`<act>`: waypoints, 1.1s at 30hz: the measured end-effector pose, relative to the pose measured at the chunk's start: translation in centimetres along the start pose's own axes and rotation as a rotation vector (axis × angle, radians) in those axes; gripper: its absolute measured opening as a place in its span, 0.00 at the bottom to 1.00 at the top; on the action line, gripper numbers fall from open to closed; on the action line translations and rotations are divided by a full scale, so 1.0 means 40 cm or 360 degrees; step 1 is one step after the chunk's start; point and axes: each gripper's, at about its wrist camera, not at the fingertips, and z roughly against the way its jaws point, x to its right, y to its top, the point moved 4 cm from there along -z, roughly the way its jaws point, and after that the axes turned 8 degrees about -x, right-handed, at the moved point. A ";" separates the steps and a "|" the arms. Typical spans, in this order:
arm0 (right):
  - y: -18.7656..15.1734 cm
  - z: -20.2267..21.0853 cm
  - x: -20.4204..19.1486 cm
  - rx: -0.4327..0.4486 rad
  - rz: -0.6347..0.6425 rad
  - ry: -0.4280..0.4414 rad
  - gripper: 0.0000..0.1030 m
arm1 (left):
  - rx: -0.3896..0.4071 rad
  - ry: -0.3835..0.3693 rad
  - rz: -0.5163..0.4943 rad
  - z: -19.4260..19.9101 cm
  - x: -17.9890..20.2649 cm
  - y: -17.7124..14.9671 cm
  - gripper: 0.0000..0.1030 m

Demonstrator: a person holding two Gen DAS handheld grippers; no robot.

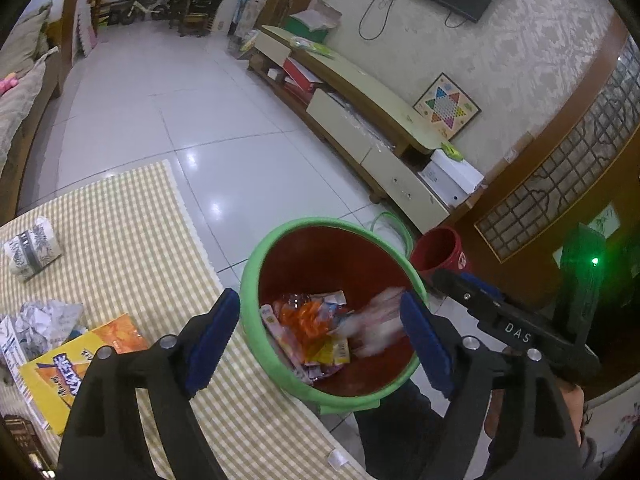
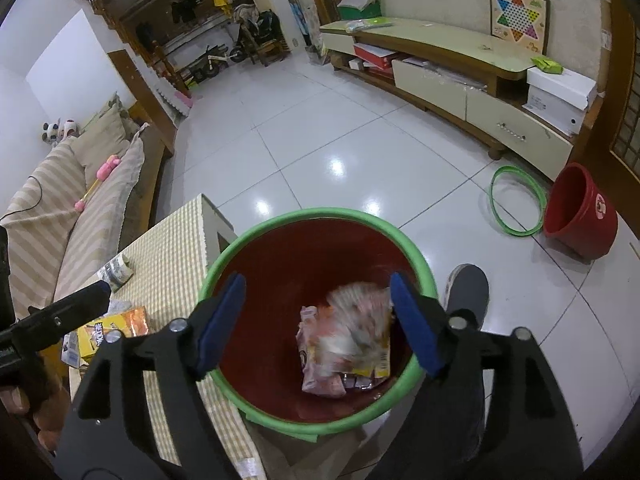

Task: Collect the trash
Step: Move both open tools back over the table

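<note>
A bin with a green rim [image 1: 249,280] and a red inside stands on the floor against the edge of the checked-cloth table [image 1: 132,216]. Orange, yellow and pink wrappers [image 1: 308,320] lie at its bottom. A pale wrapper [image 1: 376,320] shows blurred inside the bin, between no pads. My left gripper [image 1: 320,312] hangs open above the bin. My right gripper [image 2: 318,292] is open over the same bin [image 2: 320,214], with the blurred wrapper [image 2: 360,308] below it. On the table lie a yellow-orange packet [image 1: 80,360], crumpled paper [image 1: 44,320] and a patterned carton [image 1: 32,248].
A red bucket [image 2: 580,216] and a green hoop [image 2: 496,208] lie on the tiled floor to the right. A long TV cabinet [image 2: 440,80] runs along the wall, a sofa [image 2: 60,200] stands left. A person's shoe [image 2: 468,288] is beside the bin.
</note>
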 end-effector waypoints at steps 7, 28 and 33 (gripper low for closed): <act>-0.005 0.030 -0.046 0.0055 0.0068 -0.0026 0.89 | 0.0064 0.0027 0.0033 0.064 -0.036 -0.014 0.89; -0.148 -0.014 -0.442 -0.0027 0.0457 0.0064 0.95 | 0.0261 0.0293 0.0364 0.379 -0.392 -0.204 0.92; -0.209 -0.051 -0.534 -0.0071 0.0607 0.0066 0.95 | 0.0294 0.0367 0.0504 0.454 -0.521 -0.282 0.92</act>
